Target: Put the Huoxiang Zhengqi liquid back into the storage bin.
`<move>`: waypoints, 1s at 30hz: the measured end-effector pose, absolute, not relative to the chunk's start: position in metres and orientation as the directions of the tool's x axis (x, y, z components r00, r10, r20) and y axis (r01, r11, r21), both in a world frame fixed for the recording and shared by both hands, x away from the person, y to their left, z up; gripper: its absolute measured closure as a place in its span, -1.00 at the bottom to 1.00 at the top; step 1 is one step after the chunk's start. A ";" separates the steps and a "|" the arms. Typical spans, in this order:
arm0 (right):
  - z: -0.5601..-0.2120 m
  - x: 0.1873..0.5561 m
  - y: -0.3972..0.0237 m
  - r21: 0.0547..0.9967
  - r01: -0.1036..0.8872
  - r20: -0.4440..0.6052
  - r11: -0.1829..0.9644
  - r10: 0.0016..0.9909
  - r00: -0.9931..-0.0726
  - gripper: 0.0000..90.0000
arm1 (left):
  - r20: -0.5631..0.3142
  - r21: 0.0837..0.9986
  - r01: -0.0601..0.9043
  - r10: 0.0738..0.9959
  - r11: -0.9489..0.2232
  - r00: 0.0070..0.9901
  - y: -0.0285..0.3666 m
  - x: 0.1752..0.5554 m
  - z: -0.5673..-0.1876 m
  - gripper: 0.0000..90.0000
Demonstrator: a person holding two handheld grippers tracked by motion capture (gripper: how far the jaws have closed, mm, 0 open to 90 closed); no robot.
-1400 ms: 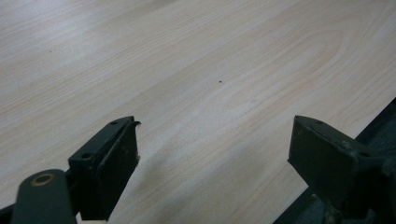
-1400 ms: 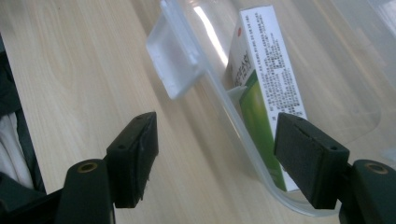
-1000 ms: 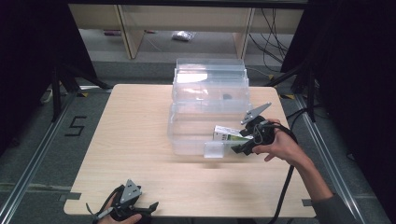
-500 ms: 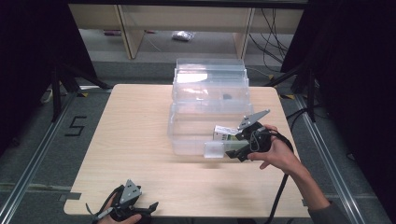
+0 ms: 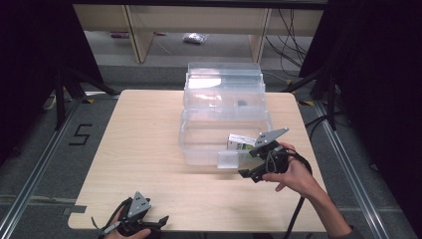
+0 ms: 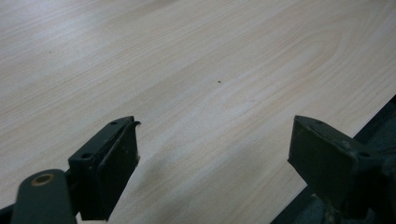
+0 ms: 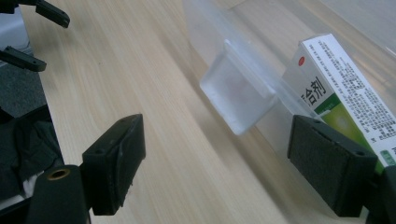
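Clear, thin plastic forms the storage box [image 5: 224,134] just ahead of the right hand-held gripper [image 5: 249,162], whose jaws have just been opening and stand wide with nothing between them. A white-and-green carton [image 7: 343,88] sits inside the box, just beyond the right jaw. It looks light and crushable, probably card, so hold it across its broad faces. The left hand-held gripper [image 6: 215,172] rests open over the counter [image 6: 196,70].

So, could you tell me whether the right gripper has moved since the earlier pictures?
Yes. The right gripper, fingers just opening with nothing between them, has drawn back from the clear plastic storage box toward the table's near edge.
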State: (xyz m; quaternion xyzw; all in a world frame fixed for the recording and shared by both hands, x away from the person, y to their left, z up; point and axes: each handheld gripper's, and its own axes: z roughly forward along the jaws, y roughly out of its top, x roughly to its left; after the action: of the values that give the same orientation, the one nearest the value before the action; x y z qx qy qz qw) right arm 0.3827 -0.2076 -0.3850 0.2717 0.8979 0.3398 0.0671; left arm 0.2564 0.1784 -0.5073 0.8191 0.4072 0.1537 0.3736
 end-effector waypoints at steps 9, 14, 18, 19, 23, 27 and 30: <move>-0.391 0.372 -0.204 0.665 0.430 0.077 0.611 0.516 -0.853 -0.56 | -0.054 0.737 0.555 0.785 -0.386 0.618 0.178 0.256 -0.507 -0.66; -0.396 0.368 -0.203 0.673 0.437 0.081 0.597 0.528 -0.846 -0.57 | -0.053 0.734 0.556 0.784 -0.389 0.619 0.179 0.256 -0.506 -0.66; -0.402 0.364 -0.202 0.683 0.434 0.083 0.587 0.528 -0.845 -0.58 | -0.057 0.739 0.554 0.783 -0.383 0.619 0.178 0.256 -0.507 -0.66; -0.404 0.363 -0.202 0.679 0.427 0.074 0.597 0.524 -0.849 -0.58 | -0.057 0.739 0.554 0.785 -0.382 0.617 0.178 0.256 -0.507 -0.66; -0.408 0.360 -0.202 0.671 0.429 0.079 0.605 0.517 -0.852 -0.58 | -0.053 0.738 0.553 0.784 -0.386 0.618 0.178 0.256 -0.507 -0.66; -0.412 0.355 -0.201 0.676 0.427 0.074 0.601 0.522 -0.850 -0.58 | -0.043 0.732 0.556 0.787 -0.394 0.615 0.179 0.257 -0.507 -0.66; -0.416 0.350 -0.199 0.678 0.416 0.053 0.605 0.524 -0.850 -0.58 | -0.054 0.738 0.555 0.785 -0.385 0.617 0.179 0.256 -0.507 -0.66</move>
State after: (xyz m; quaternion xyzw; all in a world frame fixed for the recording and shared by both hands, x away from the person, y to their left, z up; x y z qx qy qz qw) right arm 0.3501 -0.1995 -0.4163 0.2633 0.8928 0.3577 0.0756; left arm 0.2563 0.1785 -0.5073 0.8178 0.4095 0.1540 0.3739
